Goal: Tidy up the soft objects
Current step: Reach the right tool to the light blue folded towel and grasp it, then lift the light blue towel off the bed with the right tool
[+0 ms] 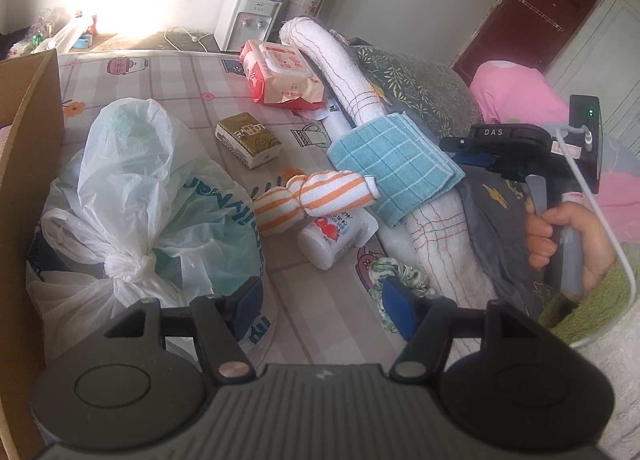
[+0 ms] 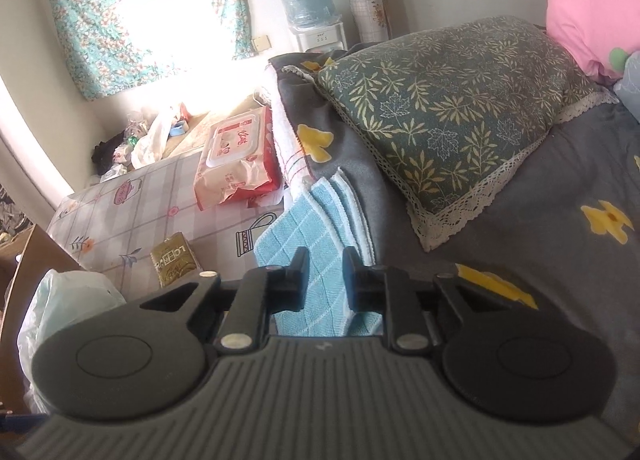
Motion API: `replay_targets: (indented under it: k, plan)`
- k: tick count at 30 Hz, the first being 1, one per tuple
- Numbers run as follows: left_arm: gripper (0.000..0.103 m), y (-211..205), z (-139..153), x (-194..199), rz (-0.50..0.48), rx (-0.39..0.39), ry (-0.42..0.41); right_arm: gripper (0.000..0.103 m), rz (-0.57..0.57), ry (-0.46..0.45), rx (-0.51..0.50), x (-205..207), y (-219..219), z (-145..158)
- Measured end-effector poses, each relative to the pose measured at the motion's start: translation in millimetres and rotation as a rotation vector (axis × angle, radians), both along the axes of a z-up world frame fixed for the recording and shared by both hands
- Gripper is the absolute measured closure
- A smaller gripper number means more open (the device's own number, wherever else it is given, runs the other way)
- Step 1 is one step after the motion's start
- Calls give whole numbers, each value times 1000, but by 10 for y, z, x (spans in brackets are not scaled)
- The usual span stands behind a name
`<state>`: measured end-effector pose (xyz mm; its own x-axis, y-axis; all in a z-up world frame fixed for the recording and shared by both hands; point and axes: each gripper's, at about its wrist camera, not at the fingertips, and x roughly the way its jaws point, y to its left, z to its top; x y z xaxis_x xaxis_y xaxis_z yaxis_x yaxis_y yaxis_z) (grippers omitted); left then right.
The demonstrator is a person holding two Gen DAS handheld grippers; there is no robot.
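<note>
A folded blue checked cloth (image 1: 392,167) (image 2: 316,219) lies draped over a long white rolled towel (image 1: 340,59) along the bed's edge. My right gripper (image 2: 326,280) (image 1: 456,149) hovers at the cloth's near corner. Its jaws stand a little apart and no pad presses on the cloth. A hand (image 1: 560,236) holds its handle. My left gripper (image 1: 324,312) is open over the patterned sheet with nothing between its fingers. A green scrunchie (image 1: 404,274) lies by its right finger. An orange-striped knotted cloth (image 1: 316,199) rests beside the blue one.
A tied white plastic bag (image 1: 140,199) sits by a cardboard wall (image 1: 28,179) on the left. On the sheet lie a wet-wipes pack (image 1: 280,71) (image 2: 236,155), a gold tissue pack (image 1: 248,139) and a white bottle (image 1: 332,236). A leaf-print pillow (image 2: 440,111) lies right.
</note>
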<state>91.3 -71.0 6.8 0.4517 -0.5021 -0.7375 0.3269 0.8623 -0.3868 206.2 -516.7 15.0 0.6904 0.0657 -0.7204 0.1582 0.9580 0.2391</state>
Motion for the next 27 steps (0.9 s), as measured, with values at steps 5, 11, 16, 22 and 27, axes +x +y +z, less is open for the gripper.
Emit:
replay_targets:
  k: [5,11,16,22,27]
  plan:
    - [33,79,-14,-16,1,0,-4,50,-146,6,136,-215,-236,-127]
    - [33,85,-57,10,-6,-6,12,45,-142,57,121,-218,-250,-327]
    - [33,118,-75,-65,-12,-2,8,53,-153,38,127,0,-246,-408]
    - [33,208,-77,-118,-1,-4,6,92,-116,10,89,-7,-133,-294]
    - [33,286,-69,-184,8,-16,3,99,-87,-34,114,-146,-80,-93]
